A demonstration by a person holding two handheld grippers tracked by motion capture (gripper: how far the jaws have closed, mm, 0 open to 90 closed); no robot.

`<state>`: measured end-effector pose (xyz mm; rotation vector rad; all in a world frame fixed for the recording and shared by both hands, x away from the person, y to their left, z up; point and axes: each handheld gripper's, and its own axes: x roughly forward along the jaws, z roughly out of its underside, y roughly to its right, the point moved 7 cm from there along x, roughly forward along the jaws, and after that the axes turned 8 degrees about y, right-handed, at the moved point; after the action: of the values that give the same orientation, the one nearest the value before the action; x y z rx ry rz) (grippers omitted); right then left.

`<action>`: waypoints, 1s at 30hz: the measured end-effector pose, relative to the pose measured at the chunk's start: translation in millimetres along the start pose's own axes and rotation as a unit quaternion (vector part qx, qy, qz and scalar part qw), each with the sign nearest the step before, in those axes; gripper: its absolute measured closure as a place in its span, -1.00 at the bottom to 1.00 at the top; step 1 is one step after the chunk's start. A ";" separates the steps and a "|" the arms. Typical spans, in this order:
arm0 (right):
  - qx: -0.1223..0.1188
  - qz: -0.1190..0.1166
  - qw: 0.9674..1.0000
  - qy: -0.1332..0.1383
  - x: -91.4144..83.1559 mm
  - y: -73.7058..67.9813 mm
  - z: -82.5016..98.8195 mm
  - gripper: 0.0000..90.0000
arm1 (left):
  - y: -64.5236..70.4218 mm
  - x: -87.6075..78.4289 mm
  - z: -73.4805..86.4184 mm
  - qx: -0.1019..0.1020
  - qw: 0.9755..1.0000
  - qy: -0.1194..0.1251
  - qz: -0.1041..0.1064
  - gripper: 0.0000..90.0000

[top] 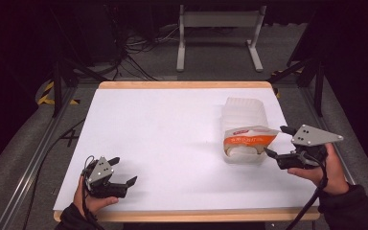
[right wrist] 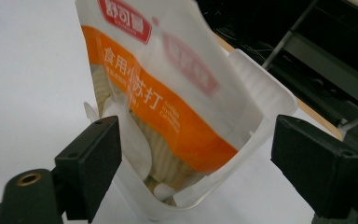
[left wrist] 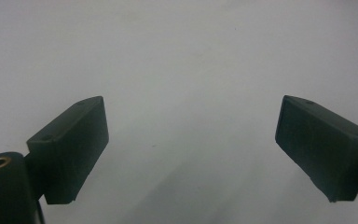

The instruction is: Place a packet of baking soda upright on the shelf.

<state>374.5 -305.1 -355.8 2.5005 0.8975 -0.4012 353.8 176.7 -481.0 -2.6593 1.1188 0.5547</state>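
Observation:
A translucent white plastic tub (top: pixel 242 111) stands on the right half of the white table (top: pixel 163 124). An orange-and-white pouch (top: pixel 247 139) with red label and printed characters leans inside it, top tipped toward the tub's near end. My right gripper (top: pixel 274 140) hovers just right of the tub's near end, jaws open. In the right gripper view the pouch (right wrist: pixel 168 93) and the tub's wall (right wrist: pixel 265 98) sit between the spread jaws of the right gripper (right wrist: pixel 196 158), untouched by the pads. My left gripper (top: pixel 126 169) rests open near the front left corner, over bare tabletop (left wrist: pixel 191 70).
The table has a wooden rim (top: pixel 187 85) at the back and front. Aluminium rails (top: pixel 33 158) run along both sides. Behind the table stand a grey metal stand (top: pixel 218 28) and loose cables (top: pixel 134 52) on the floor.

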 end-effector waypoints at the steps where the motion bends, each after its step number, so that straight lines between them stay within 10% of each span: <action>1: 0.000 0.000 1.000 0.000 0.0 0.0 0.0 -0.63 | 0.0 0.0 0.0 0.000 1.000 0.000 0.000 -0.77; 30: 0.041 0.027 0.999 -0.007 -13.6 -4.3 91.8 -0.68 | -6.8 -5.2 2.4 0.013 1.000 0.001 -0.019 -0.78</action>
<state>350.9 -355.5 -430.2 2.5860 0.8216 -0.4460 354.8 185.6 -480.8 -2.6540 1.0664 0.5279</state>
